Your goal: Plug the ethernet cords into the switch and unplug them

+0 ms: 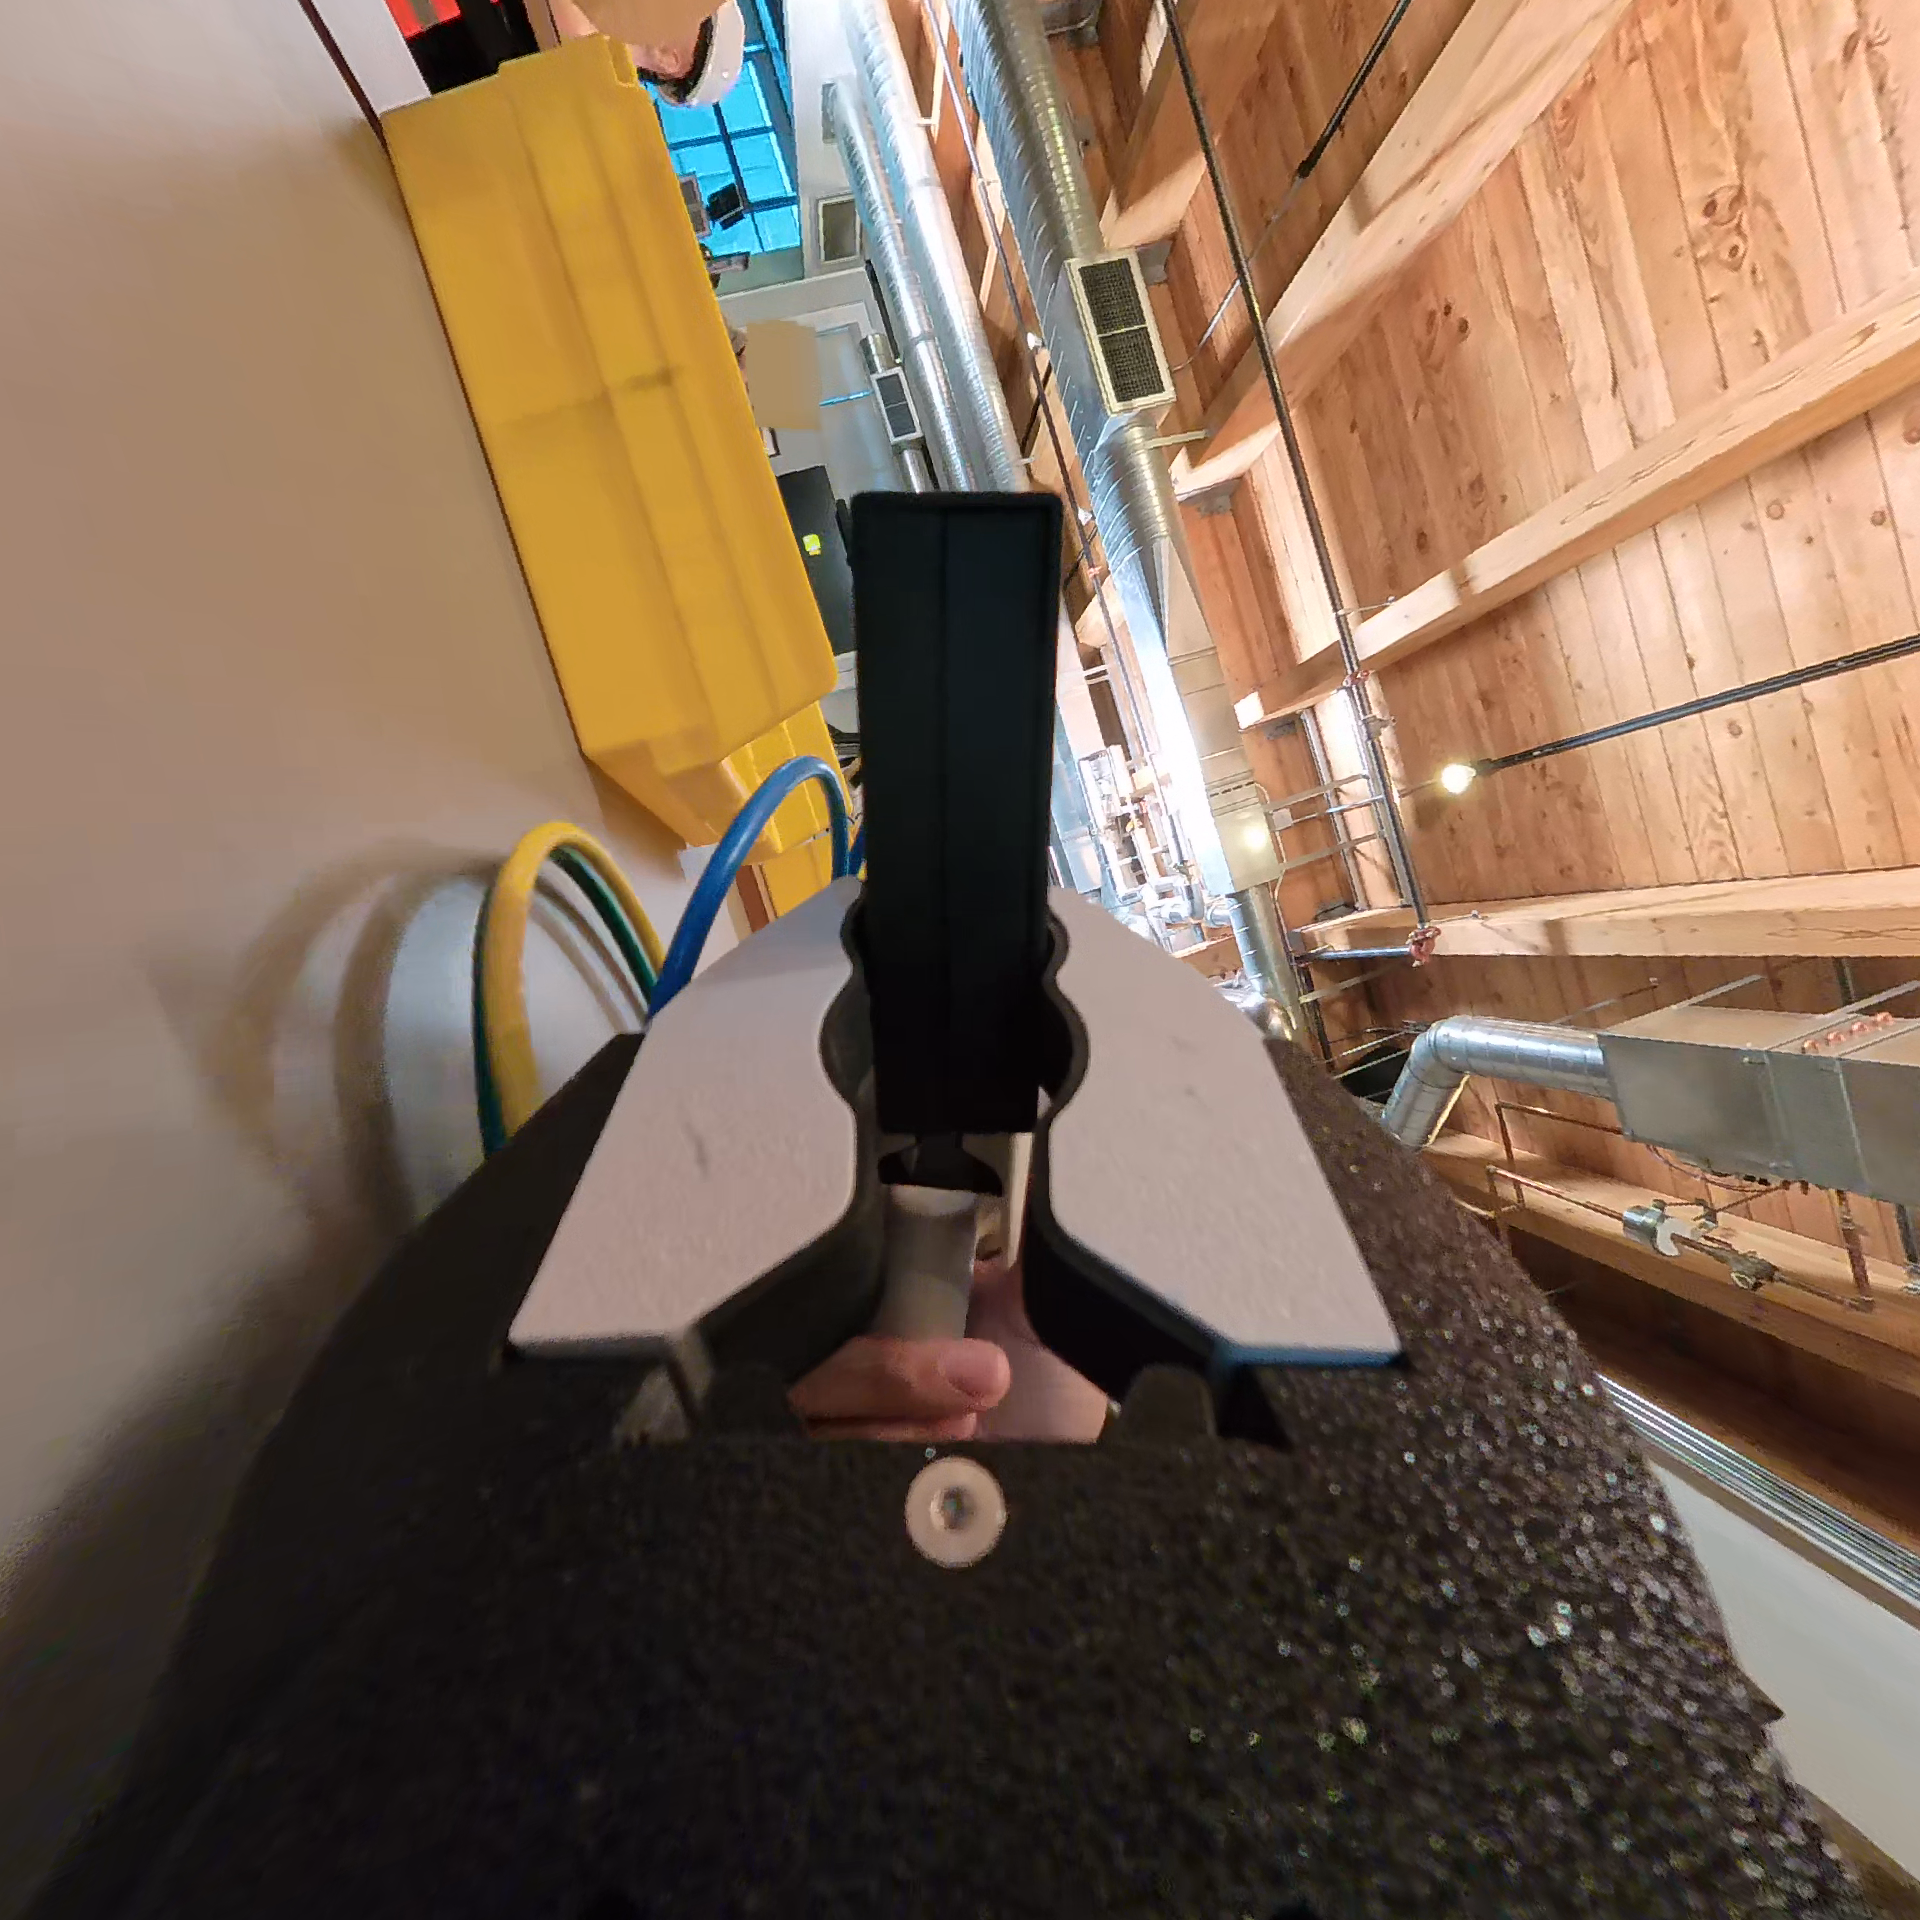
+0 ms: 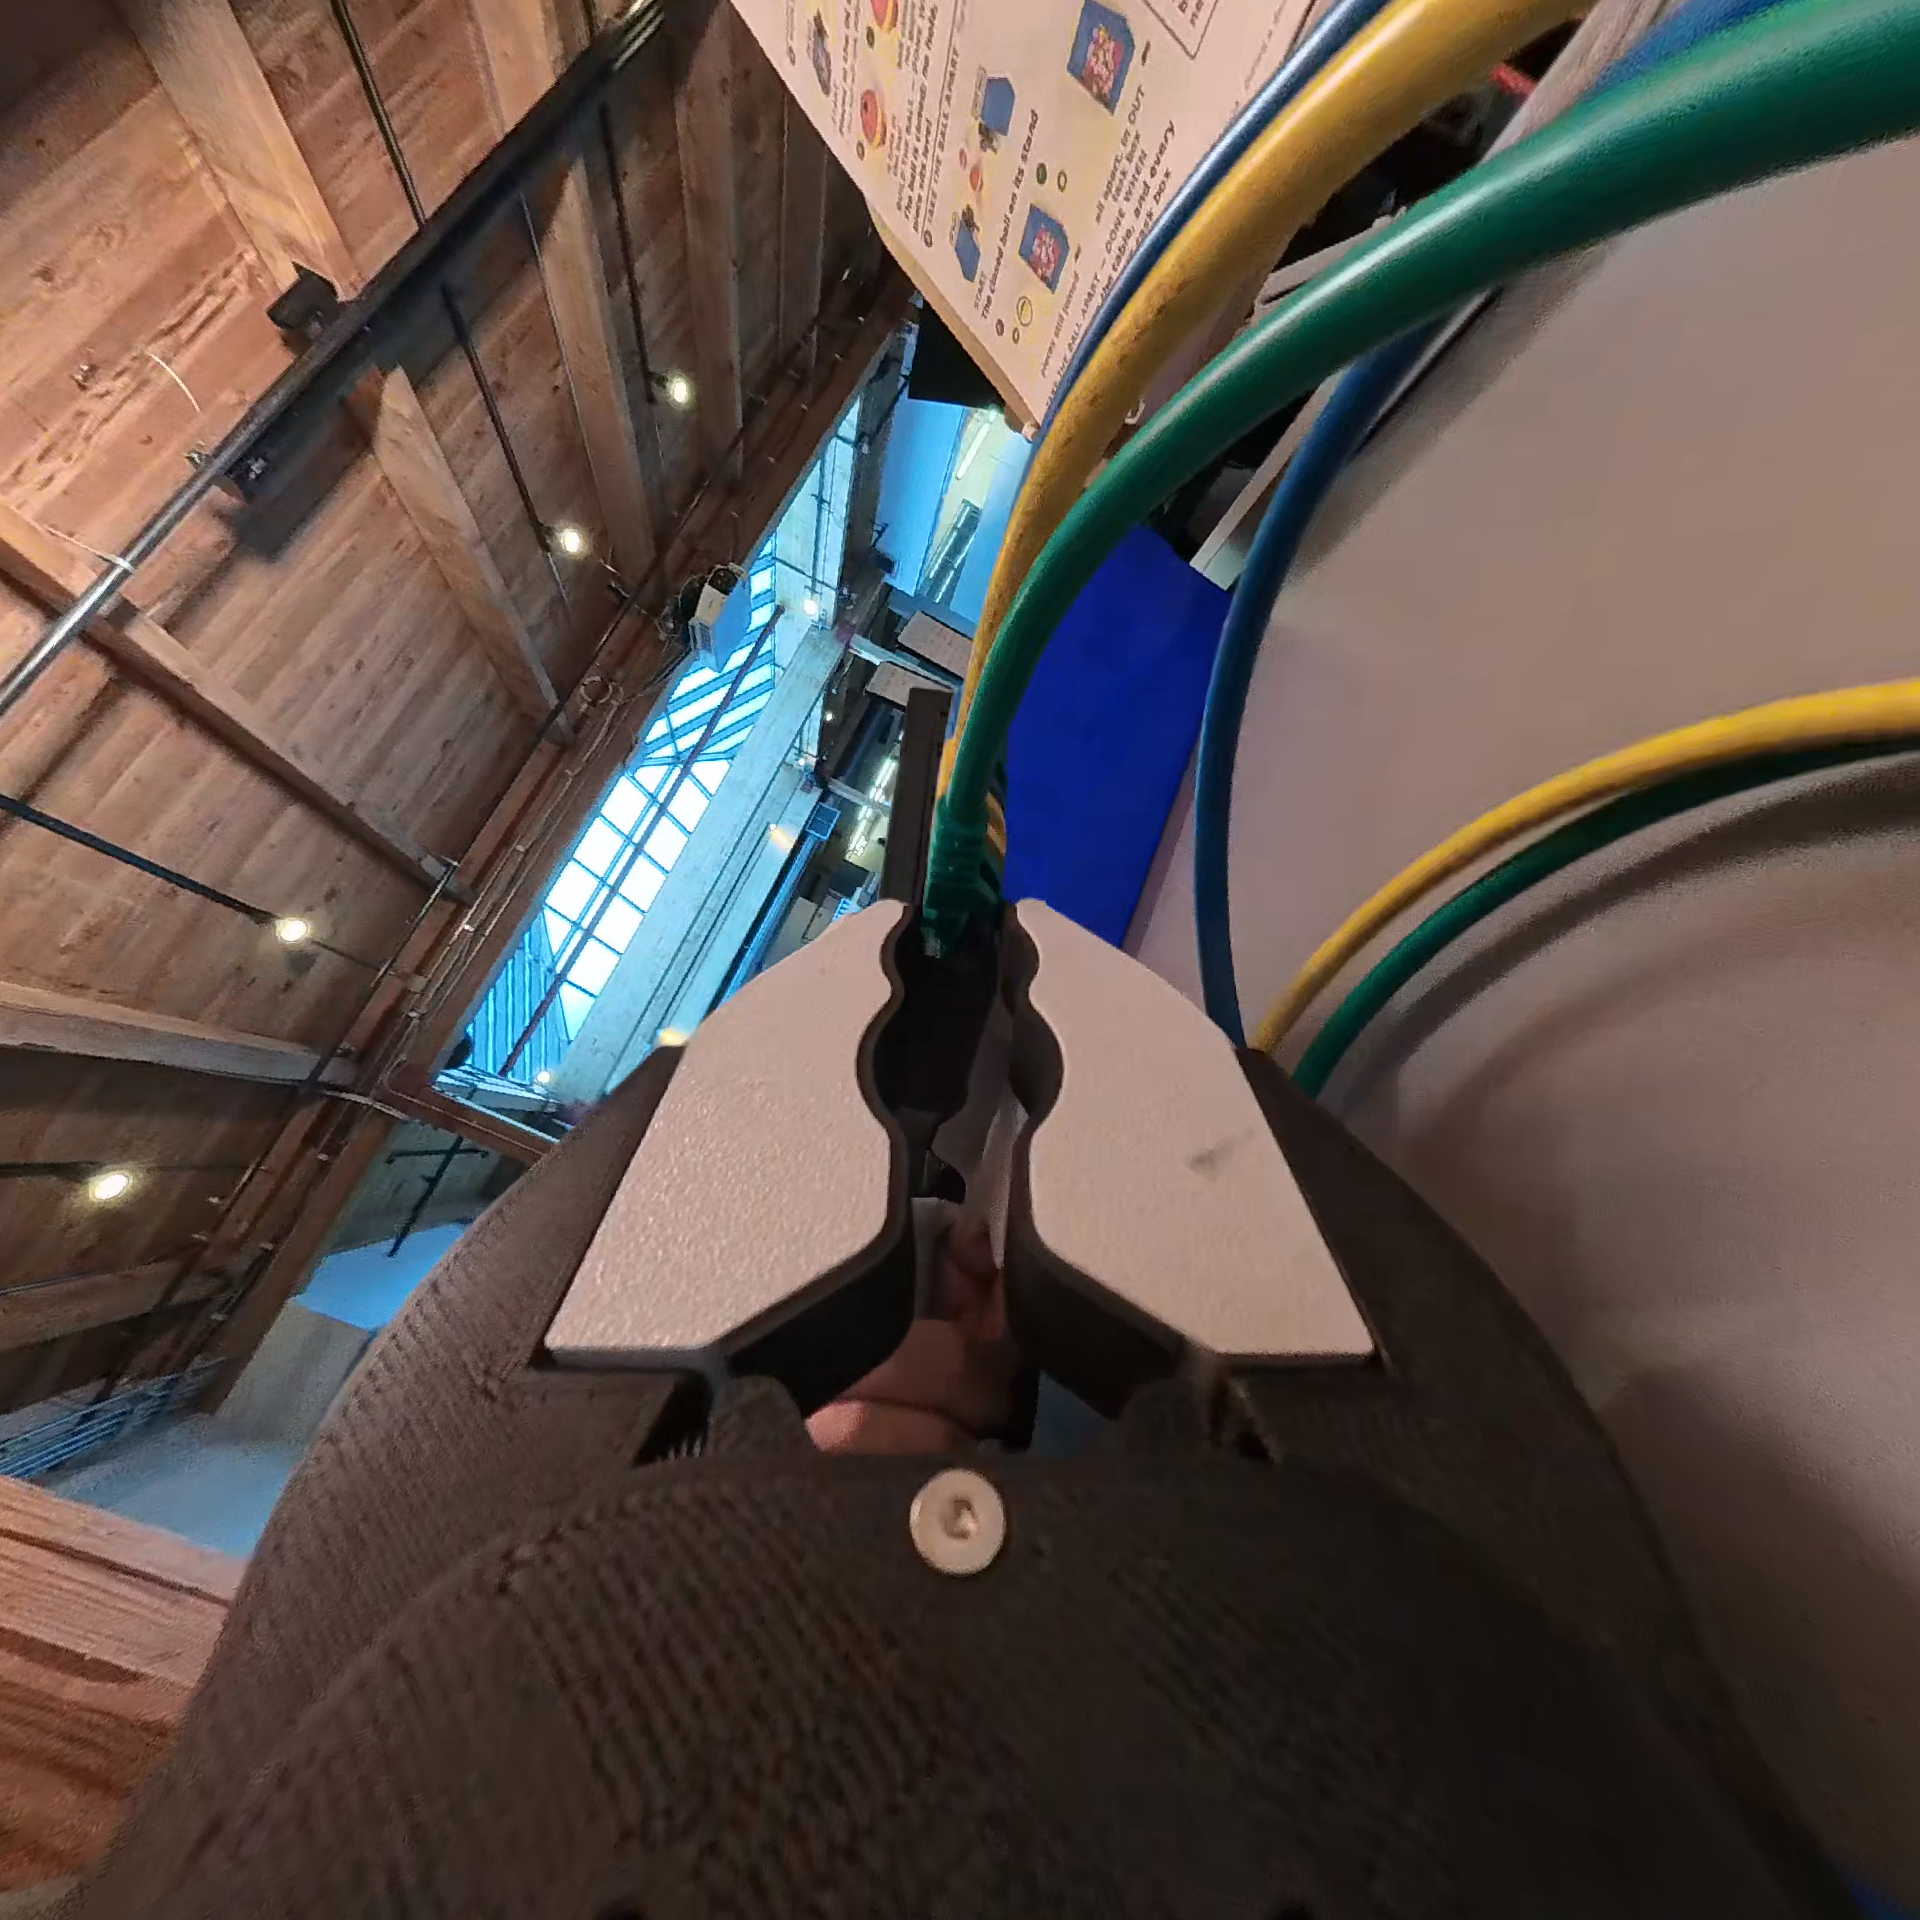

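Observation:
In the left wrist view my left gripper is shut on the black switch, which stands out edge-on beyond the fingertips. Yellow, green and blue ethernet cords loop to the left behind it. In the right wrist view my right gripper is shut on the plug of the green cord. The plug sits right against the switch's thin black edge; I cannot tell whether it is seated in a port. The yellow cord and blue cord run beside it.
A yellow plastic bin sits on the pale table beyond the left gripper. A printed sheet and a blue object lie past the right gripper. Both cameras are tilted toward a wooden ceiling with metal ducts. My two grippers' fingertips are within a few centimetres of each other.

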A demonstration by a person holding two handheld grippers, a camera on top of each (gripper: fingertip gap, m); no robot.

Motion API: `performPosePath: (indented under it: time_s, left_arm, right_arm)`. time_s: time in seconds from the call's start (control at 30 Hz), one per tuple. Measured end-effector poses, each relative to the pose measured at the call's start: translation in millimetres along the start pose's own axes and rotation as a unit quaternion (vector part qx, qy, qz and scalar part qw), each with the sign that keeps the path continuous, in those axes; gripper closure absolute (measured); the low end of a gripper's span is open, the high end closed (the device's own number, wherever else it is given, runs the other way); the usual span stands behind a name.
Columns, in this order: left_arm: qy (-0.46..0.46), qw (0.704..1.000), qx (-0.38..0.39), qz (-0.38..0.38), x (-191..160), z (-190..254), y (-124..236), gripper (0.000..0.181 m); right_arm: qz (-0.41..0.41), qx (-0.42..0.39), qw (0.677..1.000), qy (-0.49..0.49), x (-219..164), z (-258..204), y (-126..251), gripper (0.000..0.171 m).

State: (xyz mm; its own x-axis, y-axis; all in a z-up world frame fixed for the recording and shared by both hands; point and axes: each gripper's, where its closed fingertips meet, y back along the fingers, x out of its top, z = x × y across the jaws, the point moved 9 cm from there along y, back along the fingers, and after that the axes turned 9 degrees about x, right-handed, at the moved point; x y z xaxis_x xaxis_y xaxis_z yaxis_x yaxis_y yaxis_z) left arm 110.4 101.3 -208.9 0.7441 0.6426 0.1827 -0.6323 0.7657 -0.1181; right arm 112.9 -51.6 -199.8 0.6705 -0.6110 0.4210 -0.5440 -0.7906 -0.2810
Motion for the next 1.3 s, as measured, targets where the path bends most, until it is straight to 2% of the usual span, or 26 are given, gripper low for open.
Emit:
performPosePath:
  time_s: [0.53,0.83,1.03,1.3]
  left_arm:
    - [-0.014,1.0,-0.001,-0.008,-1,5,1,0.154]
    - [-0.021,1.0,-0.004,0.006,-6,3,0,0.154]
    - [-0.044,0.999,-0.028,0.004,-7,8,-2,0.154]
    - [-0.085,0.996,-0.03,0.01,-5,11,0,0.154]
  right_arm:
    - [0.004,0.0,0.999,0.035,-2,-5,1,0.157]
    - [0.006,-0.006,1.0,0.023,-2,-5,4,0.157]
    - [0.016,0.017,0.999,0.044,-2,-10,6,0.158]
    - [-0.011,0.026,0.997,0.075,1,-12,4,0.158]
